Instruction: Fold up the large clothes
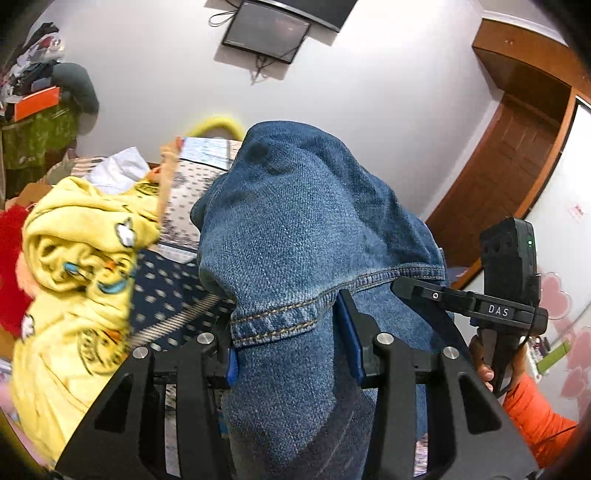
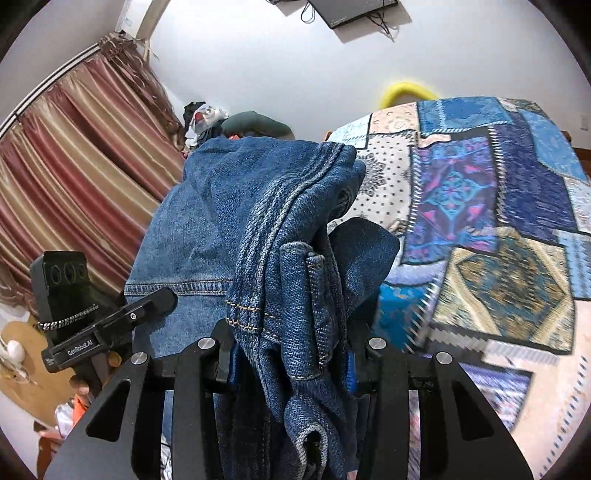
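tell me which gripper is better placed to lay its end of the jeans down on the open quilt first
Right, probably. The right gripper is shut on the jeans with bare patchwork quilt beside it. The left gripper, also clamped on denim, has a yellow garment heaped alongside.

The jeans (image 1: 295, 236) fill the middle of both views, hiding the left claw's (image 1: 291, 347) fingertips, the right claw's (image 2: 291, 354) and much of the bed (image 2: 480, 206). The yellow garment (image 1: 81, 266) is motion-blurred. The wall screen (image 2: 354, 9) is cut off by the right view's top edge.
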The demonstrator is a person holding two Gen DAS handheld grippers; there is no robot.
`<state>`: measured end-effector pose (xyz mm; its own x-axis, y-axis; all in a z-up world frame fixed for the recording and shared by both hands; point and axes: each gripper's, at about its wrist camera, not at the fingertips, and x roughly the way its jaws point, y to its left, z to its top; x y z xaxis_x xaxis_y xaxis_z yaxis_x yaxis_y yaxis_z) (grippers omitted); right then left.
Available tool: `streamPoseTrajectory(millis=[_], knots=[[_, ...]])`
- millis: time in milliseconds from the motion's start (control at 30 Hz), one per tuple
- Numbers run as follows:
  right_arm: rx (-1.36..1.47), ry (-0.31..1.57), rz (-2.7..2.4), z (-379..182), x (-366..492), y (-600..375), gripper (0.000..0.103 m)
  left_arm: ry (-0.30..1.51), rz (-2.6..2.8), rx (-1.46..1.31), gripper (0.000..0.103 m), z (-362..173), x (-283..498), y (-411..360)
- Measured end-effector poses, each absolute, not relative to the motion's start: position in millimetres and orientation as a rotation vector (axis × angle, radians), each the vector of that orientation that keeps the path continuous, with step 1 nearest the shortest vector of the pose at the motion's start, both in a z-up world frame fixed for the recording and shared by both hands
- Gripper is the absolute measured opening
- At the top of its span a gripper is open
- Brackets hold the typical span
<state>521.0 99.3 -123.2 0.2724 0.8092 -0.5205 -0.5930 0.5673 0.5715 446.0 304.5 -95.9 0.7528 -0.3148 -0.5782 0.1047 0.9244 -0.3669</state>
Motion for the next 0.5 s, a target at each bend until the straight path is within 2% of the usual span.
streamPoseTrajectory(millis=[333, 433, 500], knots=[[0.326, 1.008, 0.903, -200.6, 559.8, 173.4, 0.037, 0.841, -0.151, -0.364, 0.044, -188.2, 510.9, 372.7], [0.334, 1.094, 0.868, -234.4, 570.3, 186.6, 0.037, 0.914, -0.123, -0.356, 0.047, -223.2, 521.4, 377.5], [0.339, 1.140, 0.854, -253.8, 573.9, 189.8, 0.039, 0.898, -0.112, -0.363, 0.055, -235.0, 518.1, 381.0]])
